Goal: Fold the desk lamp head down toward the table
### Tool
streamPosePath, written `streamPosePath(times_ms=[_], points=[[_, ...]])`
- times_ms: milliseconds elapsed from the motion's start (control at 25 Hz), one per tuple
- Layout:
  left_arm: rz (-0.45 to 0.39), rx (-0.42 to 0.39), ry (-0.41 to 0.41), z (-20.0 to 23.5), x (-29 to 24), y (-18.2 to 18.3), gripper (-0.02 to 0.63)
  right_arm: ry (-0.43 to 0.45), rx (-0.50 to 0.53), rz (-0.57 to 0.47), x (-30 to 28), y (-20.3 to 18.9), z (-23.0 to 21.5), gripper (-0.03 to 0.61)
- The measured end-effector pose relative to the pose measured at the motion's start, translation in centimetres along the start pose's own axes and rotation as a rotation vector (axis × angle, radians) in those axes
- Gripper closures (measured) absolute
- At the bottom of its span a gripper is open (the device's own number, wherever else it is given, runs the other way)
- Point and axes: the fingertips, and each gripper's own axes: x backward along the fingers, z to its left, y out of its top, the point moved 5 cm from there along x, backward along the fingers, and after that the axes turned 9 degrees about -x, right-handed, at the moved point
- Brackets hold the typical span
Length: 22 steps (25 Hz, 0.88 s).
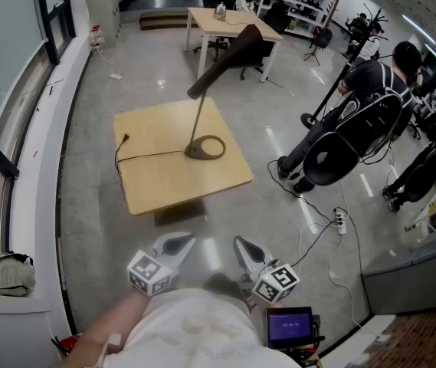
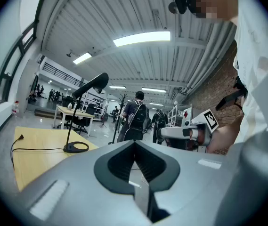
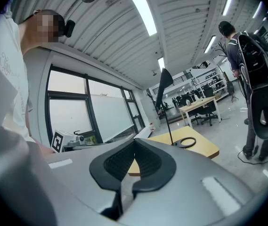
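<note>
A dark desk lamp stands on a small wooden table point(image 1: 164, 179). Its ring base point(image 1: 206, 147) rests near the table's middle, a thin stem rises from it, and the long head point(image 1: 225, 61) tilts up toward the far right. The lamp head point(image 2: 91, 85) and base point(image 2: 76, 148) also show in the left gripper view, and the head point(image 3: 162, 89) and base point(image 3: 187, 142) in the right gripper view. My left gripper point(image 1: 178, 244) and right gripper point(image 1: 247, 249) are held close to my body, well short of the table. Both are shut and empty.
A black cord point(image 1: 137, 158) runs from the lamp base to the table's left edge. A person with a backpack point(image 1: 352, 125) stands on the right by cables and a power strip point(image 1: 340, 221). Another table point(image 1: 233, 25) stands farther back. Windows line the left wall.
</note>
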Motion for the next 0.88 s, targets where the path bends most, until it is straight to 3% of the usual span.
streamPosePath(times_ms=[160, 880], points=[[-0.013, -0.008, 0.003, -1.2, 0.3, 2.7, 0.612, -0.019, -0.013, -0.024, 0.6, 0.8, 0.4, 0.565], [-0.014, -0.003, -0.002, -1.8, 0.6, 2.3, 0.612, -0.05, -0.003, -0.039, 2.0, 0.3, 1.0, 0.563]])
